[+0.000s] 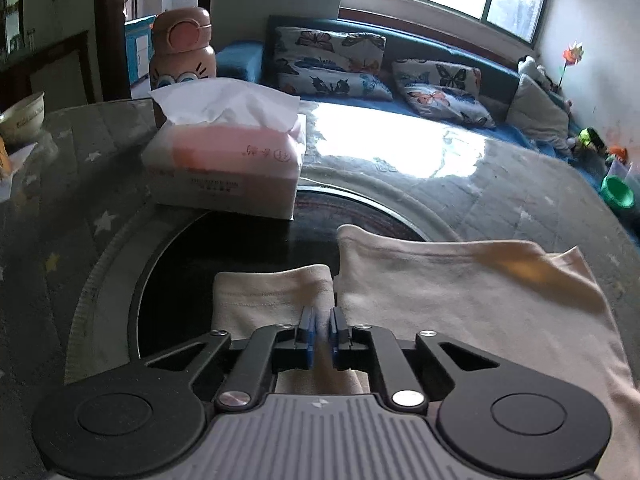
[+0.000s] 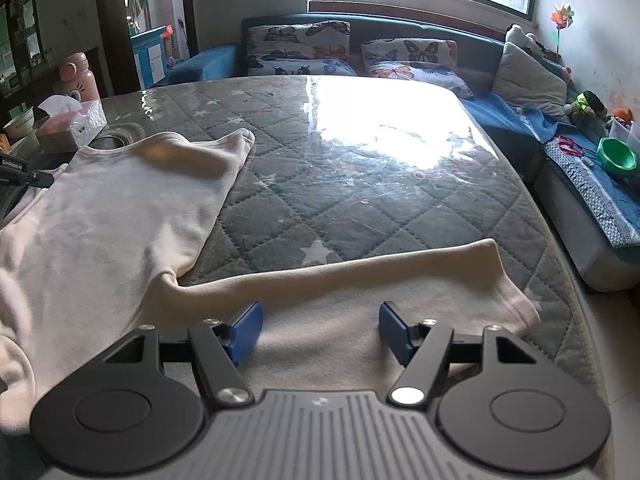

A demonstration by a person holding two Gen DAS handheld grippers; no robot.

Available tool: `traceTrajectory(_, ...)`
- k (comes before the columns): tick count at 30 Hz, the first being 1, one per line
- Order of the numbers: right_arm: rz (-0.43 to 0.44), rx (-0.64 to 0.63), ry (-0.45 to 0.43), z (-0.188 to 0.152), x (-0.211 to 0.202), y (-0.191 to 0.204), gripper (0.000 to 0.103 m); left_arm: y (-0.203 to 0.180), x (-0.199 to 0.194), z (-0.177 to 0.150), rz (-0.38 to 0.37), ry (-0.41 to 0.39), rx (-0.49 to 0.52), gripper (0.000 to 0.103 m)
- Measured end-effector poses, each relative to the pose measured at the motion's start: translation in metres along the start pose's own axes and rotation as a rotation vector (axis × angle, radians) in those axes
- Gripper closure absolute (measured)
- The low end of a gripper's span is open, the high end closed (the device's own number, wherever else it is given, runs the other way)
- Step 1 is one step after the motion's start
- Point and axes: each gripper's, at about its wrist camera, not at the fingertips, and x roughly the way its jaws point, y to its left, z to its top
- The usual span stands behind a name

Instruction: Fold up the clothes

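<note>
A cream long-sleeved shirt (image 2: 112,216) lies flat on the quilted grey table cover (image 2: 340,184). One sleeve (image 2: 360,280) stretches out to the right along the near edge. My right gripper (image 2: 320,326) is open and hovers just above that sleeve, a blue pad on each side. In the left wrist view my left gripper (image 1: 322,330) is shut on a fold of the shirt's cloth (image 1: 276,300), beside the shirt body (image 1: 460,288). The left gripper's tip shows at the far left edge of the right wrist view (image 2: 24,176).
A pink tissue box (image 1: 224,160), a peach flask (image 1: 182,46) and a bowl (image 1: 24,114) stand at the table's far left. A dark round inset (image 1: 224,264) lies under the shirt's left end. A sofa with butterfly cushions (image 2: 304,48) stands behind; toys and a green bowl (image 2: 616,156) sit right.
</note>
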Motion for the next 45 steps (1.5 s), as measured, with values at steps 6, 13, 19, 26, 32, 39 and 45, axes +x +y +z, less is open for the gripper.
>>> traceTrajectory(6, -0.001, 0.003, -0.001, -0.001, 0.000, -0.001, 0.035, -0.006, 0.006, 0.002, 0.037, -0.002, 0.028, 0.089)
traceTrajectory(13, -0.005, 0.009, 0.000, -0.001, 0.000, -0.002, 0.032, -0.008, 0.008, 0.002, 0.077, -0.021, 0.075, 0.095)
traceTrajectory(19, -0.011, 0.004, -0.001, -0.001, -0.001, -0.001, 0.032, 0.031, -0.037, -0.009, 0.108, -0.100, -0.023, 0.098)
traceTrajectory(26, -0.027, 0.010, -0.009, -0.004, -0.004, -0.002, 0.031, 0.091, -0.121, -0.043, 0.173, -0.234, -0.157, 0.098)
traceTrajectory(32, -0.039, -0.025, -0.032, -0.002, -0.018, 0.010, 0.031, 0.124, -0.143, -0.069, 0.174, -0.202, -0.210, 0.098)
traceTrajectory(39, 0.018, -0.085, -0.058, 0.003, -0.034, 0.039, 0.031, 0.096, -0.113, -0.063, 0.111, -0.169, -0.162, 0.055)
traceTrajectory(45, 0.050, -0.110, -0.056, 0.002, -0.040, 0.053, 0.031, 0.078, -0.068, -0.053, 0.155, -0.117, -0.133, 0.056)
